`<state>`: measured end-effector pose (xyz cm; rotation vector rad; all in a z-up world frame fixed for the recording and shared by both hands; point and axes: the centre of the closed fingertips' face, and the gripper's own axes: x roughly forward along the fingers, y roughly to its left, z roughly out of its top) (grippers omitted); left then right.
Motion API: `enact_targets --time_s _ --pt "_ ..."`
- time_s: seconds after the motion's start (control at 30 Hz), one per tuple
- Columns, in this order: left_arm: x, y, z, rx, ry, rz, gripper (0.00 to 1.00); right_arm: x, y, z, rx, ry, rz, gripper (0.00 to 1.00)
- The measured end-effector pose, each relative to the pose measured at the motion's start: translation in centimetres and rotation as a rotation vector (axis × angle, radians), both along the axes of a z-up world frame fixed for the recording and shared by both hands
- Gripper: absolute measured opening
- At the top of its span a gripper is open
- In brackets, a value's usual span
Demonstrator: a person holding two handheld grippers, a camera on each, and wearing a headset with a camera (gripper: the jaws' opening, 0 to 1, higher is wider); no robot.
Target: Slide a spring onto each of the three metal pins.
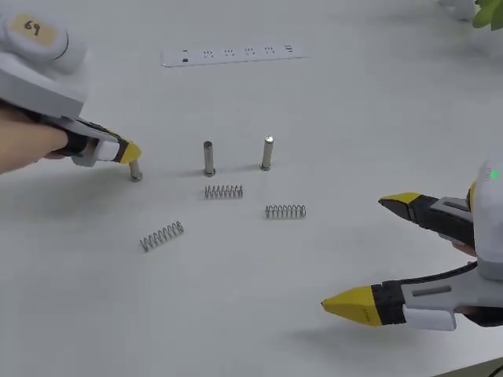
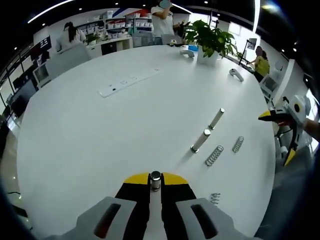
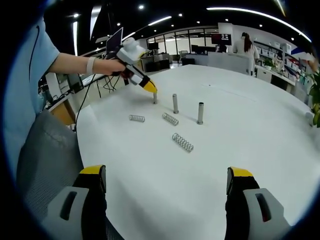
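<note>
Now, left gripper (image 2: 156, 181) fingers clamped on leftmost pin (image 2: 156, 175), right gripper (image 3: 166, 171) fingers wide apart

One mark can be read: the handwritten number "69" is seen in dark ink on a small yellow sticker (image 1: 31, 30), which is stuck on the white housing of the left gripper (image 1: 132, 153) at the upper left of the head view. Small dark marks are printed on the white power strip (image 1: 233, 54), but they are too small to be read.
</note>
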<state>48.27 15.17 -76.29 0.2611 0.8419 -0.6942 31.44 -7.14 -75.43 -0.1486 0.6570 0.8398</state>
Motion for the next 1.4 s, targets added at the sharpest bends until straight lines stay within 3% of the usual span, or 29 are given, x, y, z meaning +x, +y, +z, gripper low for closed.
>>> enact_targets --time_s 0.73,1.4 --pt "-1.0 -1.2 0.1 -0.039 -0.016 -0.006 0.00 -0.3 0.0 0.0 -0.010 -0.001 0.002 0.99" --pt "-0.6 -1.0 0.0 -0.032 -0.044 -0.030 0.00 -0.3 0.3 0.0 -0.017 -0.001 0.010 0.99"
